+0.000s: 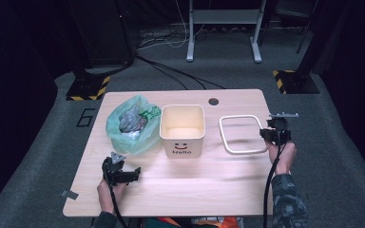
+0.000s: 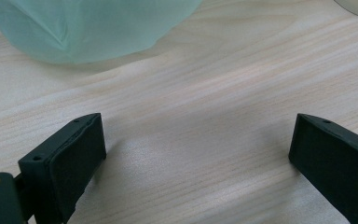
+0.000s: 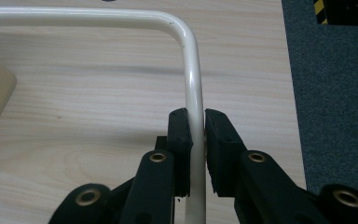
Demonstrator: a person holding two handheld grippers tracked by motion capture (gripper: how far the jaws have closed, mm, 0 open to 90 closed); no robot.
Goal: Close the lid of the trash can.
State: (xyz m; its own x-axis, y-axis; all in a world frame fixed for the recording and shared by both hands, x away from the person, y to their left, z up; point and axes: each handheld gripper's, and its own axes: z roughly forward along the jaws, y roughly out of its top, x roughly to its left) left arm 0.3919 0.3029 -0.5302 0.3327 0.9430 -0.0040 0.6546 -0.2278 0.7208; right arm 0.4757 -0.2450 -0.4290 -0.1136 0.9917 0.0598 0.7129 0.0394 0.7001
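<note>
Right gripper: clamped on white frame rail, pads pressed both sides.
Left gripper: jaws spread wide, nothing held, green bag ahead.

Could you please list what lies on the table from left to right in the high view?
Left hand-held gripper → green bag → white bin → white frame → right hand-held gripper, clamped on the frame's right side.

Green bag cut off by the top edge above the left jaws, white frame partly hidden between the right jaws, bag contents too blurred to tell
</note>
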